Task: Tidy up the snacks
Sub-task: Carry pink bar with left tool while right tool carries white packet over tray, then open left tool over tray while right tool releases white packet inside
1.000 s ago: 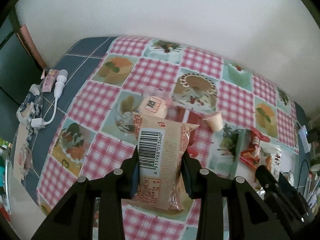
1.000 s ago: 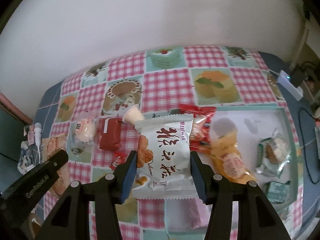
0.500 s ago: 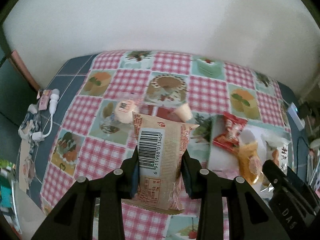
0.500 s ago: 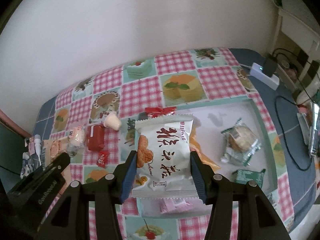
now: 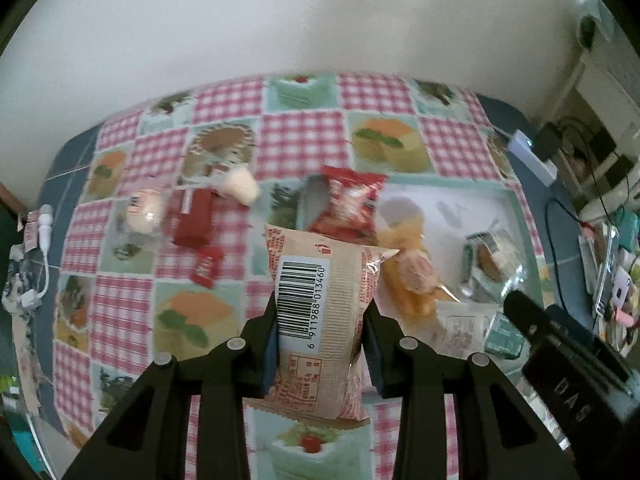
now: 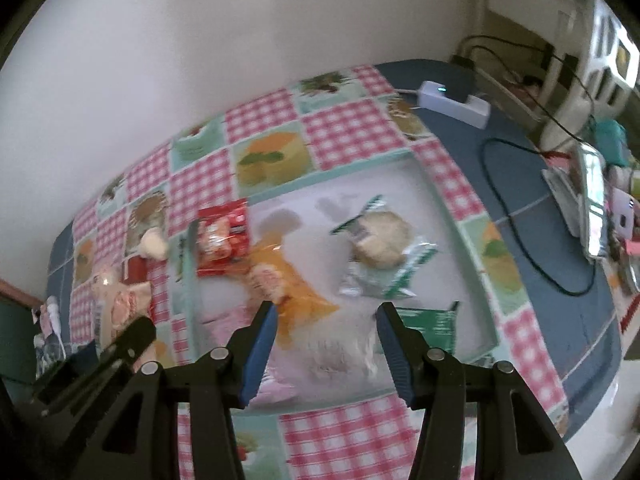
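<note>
Right tongs point(image 6: 326, 344) now empty, white packet point(image 6: 340, 350) dropped into tray point(image 6: 460, 232).

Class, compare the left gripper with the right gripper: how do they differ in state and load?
The left gripper is shut; the right gripper stands open. The left gripper holds a beige barcoded packet; the right gripper holds nothing. Both have black fingers and blue pads.

white pkt point(image 6: 344, 354) under right tool point(image 6: 326, 316): blurred, print unreadable | tan pkt point(image 5: 320, 320) sides hid by pads
</note>
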`<state>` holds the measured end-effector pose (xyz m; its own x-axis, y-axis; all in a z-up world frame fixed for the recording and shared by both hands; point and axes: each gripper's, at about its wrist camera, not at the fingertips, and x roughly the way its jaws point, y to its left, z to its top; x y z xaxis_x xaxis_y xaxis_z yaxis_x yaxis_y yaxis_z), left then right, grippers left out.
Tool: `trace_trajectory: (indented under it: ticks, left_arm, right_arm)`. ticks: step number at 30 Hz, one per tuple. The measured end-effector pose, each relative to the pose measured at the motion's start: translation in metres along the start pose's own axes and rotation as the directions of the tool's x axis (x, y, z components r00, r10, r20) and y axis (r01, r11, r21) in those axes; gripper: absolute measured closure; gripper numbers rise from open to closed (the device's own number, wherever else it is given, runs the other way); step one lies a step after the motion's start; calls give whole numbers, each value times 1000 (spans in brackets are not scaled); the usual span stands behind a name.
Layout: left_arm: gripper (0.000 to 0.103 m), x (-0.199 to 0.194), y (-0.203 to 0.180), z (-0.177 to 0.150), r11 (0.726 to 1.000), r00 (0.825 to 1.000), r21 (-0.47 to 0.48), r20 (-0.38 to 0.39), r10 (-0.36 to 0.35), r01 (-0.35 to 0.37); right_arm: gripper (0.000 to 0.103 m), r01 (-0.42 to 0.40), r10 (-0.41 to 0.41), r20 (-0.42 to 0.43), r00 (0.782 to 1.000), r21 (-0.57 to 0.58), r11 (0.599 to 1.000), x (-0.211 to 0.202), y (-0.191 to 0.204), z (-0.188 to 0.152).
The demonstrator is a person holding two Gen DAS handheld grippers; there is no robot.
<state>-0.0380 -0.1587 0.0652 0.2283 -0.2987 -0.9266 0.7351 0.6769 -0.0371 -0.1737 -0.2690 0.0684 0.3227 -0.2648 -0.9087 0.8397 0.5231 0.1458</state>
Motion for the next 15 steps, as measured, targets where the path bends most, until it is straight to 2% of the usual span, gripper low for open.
trace_trajectory:
  ticks: [3, 11, 15]
  left_arm:
    - [65, 7, -13, -4, 1000, 1000, 24, -26, -5, 6]
    - [65, 31, -34, -11, 998, 996, 67, -86, 5, 1]
    - [63, 36, -38, -12, 998, 995, 62, -97, -19, 25]
  right_arm:
    - [47, 11, -10, -10, 1000, 20, 1000, 3, -11, 1]
    - [47, 29, -24, -104, 994, 56, 998, 31, -26, -3]
    - [47, 43, -33, -137, 990, 75, 996, 42, -30, -5]
